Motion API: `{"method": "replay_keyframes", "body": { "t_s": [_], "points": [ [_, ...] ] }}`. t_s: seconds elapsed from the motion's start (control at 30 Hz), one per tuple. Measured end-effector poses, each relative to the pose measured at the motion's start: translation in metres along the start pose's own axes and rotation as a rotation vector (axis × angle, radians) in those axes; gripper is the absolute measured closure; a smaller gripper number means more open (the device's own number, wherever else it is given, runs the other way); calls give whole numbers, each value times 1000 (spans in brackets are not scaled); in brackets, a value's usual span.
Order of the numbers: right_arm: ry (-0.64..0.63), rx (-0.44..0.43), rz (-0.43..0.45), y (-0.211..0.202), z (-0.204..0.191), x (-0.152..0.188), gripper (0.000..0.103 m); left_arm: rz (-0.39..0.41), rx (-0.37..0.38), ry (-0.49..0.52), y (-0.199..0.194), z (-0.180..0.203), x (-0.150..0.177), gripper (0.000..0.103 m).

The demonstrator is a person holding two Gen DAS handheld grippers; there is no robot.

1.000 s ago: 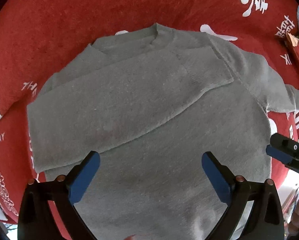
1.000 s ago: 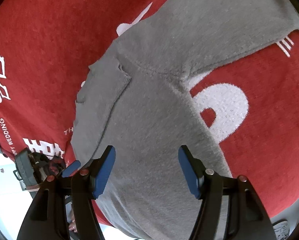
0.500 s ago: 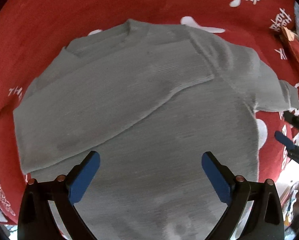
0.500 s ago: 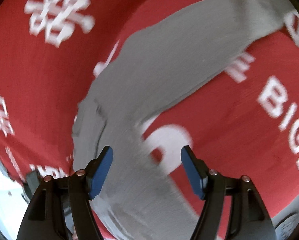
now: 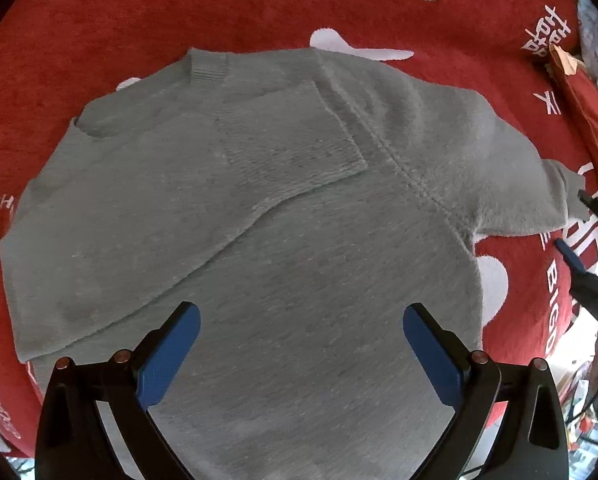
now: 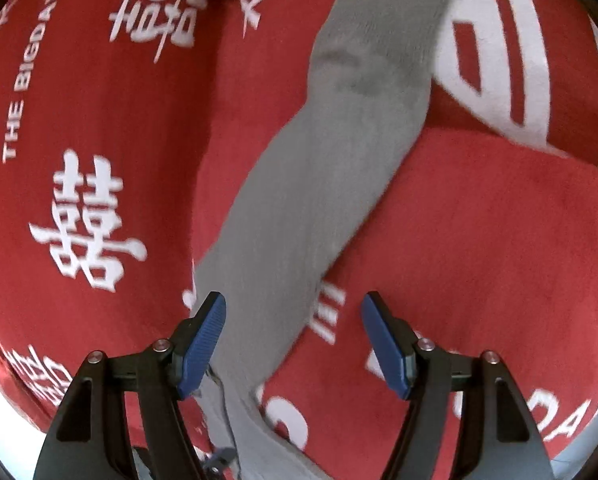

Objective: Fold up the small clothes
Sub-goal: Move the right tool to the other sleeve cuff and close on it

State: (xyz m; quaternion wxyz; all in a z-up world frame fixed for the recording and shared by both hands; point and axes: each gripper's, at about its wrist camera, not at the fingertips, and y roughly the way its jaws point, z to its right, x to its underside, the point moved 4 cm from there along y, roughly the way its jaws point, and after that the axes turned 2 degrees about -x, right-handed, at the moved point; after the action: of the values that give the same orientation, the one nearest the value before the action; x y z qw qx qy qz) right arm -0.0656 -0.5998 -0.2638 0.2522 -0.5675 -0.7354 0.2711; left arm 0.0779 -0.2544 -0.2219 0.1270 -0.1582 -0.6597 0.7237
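A small grey sweater (image 5: 299, 240) lies flat on a red cloth (image 5: 99, 20) with white lettering. One sleeve (image 5: 291, 148) is folded across the chest. The other sleeve (image 5: 499, 152) stretches out to the right; it shows in the right wrist view (image 6: 331, 168) running up and away. My left gripper (image 5: 299, 340) is open and empty, hovering over the sweater's lower body. My right gripper (image 6: 295, 336) is open and empty, over the near part of the outstretched sleeve. It also shows at the right edge of the left wrist view (image 5: 579, 240).
The red cloth (image 6: 479, 260) covers the whole work surface. A brown paper item (image 5: 563, 60) lies at the far right edge. Clutter and a pale floor show beyond the cloth's right edge (image 5: 579, 380).
My right gripper has swung from the sweater's body out along the outstretched sleeve. My left gripper has shifted a little, so the sweater sits further left and closer in its view.
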Motion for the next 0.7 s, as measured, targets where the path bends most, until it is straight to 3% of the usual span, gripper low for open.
{"method": "replay_keyframes", "body": {
  "t_s": [0.3, 0.5, 0.53, 0.6, 0.63, 0.7],
  "points": [
    [74, -6, 99, 7, 5, -54, 29, 2, -11, -21, 10, 9, -8, 1],
    [202, -95, 130, 8, 22, -72, 31, -6, -11, -36, 15, 12, -10, 1],
    [237, -125, 120, 10, 25, -74, 35, -6, -11, -36, 15, 13, -9, 1],
    [275, -167, 88, 14, 29, -73, 79, -4, -10, -40, 14, 13, -9, 1],
    [284, -189, 72, 16, 29, -72, 92, -3, -6, -42, 15, 14, -9, 1],
    [261, -227, 66, 15, 21, -71, 94, 0, 4, -48, 14, 12, -9, 1]
  ]
}}
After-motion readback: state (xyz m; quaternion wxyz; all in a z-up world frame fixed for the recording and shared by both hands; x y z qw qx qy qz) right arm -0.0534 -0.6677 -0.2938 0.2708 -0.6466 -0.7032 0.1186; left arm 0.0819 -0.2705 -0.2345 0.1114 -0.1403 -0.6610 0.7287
